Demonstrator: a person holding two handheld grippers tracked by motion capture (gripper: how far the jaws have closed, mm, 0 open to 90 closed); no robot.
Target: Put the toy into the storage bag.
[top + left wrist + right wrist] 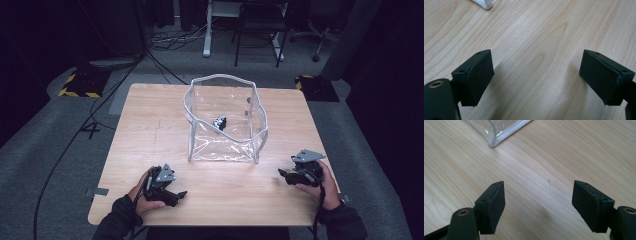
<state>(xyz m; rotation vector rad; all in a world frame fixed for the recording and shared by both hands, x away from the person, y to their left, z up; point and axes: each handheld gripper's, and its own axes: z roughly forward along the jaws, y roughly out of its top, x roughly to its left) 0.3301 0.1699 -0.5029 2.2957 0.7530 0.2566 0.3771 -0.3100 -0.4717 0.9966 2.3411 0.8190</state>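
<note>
A clear plastic bag with white trim [224, 120] stands open in the middle of the wooden table [150, 145]. A small black object [220, 122] lies inside it. My left gripper [181, 195] rests near the front left edge, held in a hand, pointing right. My right gripper [281, 174] rests at the front right, pointing left. In the left gripper view the jaws stand wide apart over bare wood, the gripper [536, 77] open, with a corner of the bag [484, 3] at the top. The right gripper [539, 202] is open too, with the bag's corner [496, 137] ahead.
The table stands on grey carpet. Behind it are a chair [260, 25], a desk leg [207, 30], cables on the floor [100, 110] and yellow-black striped blocks [80, 82]. Bare wood lies between the bag and both grippers.
</note>
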